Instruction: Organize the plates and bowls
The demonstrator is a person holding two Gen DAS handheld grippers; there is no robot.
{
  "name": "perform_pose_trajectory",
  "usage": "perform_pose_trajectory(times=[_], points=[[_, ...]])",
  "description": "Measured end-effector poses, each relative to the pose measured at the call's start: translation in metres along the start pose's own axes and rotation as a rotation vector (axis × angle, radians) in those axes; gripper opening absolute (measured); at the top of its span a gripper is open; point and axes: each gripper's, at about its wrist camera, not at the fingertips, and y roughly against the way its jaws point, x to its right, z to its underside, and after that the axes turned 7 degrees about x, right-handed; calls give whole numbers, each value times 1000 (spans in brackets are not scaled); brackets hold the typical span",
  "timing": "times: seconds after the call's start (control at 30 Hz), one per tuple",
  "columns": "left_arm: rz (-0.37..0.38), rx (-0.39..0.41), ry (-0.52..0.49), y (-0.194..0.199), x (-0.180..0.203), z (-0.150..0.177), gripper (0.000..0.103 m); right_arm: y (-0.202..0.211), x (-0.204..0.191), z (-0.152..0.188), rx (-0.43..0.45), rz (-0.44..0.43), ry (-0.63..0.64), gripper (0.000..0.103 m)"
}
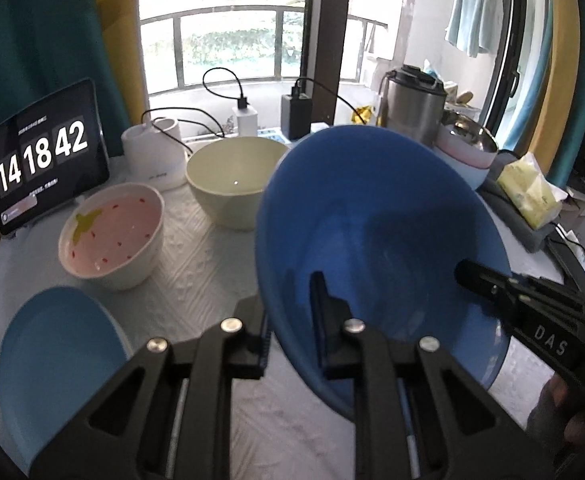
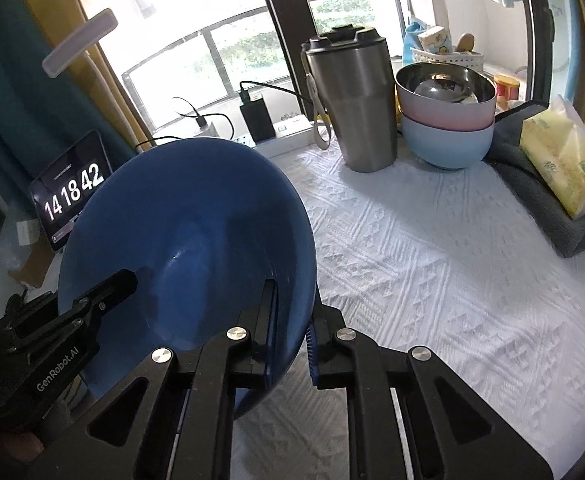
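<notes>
left hand-held gripper [image 1: 290,320] pinches blue bowl [image 1: 380,248] rim | right hand-held gripper [image 2: 292,320] pinches opposite rim | bowl tilted, off the counter [image 2: 432,264] | pink strawberry bowl [image 1: 112,236], cream bowl [image 1: 232,180], light-blue plate [image 1: 60,356] on counter

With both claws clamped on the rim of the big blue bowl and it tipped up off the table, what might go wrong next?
1. The dark blue plastic bowl is held only by thin rim pinches from the left claw and right claw; uneven motion may twist it free.
2. The tilted bowl hides the cream bowl and the steel tumbler nearby; a swing might knock them.
3. The stacked pink and pale blue bowls look topple-prone if bumped.
</notes>
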Motion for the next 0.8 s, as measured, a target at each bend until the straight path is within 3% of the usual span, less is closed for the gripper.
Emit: perform_pose_trajectory(times=[0.4,0.8], points=[[-1,1,17,32,-11,20,18,25,-21,17,8,-6,17,14],[-10,-45,23,51,-22,49,19,37,-36,41,-26,-11,15,14]])
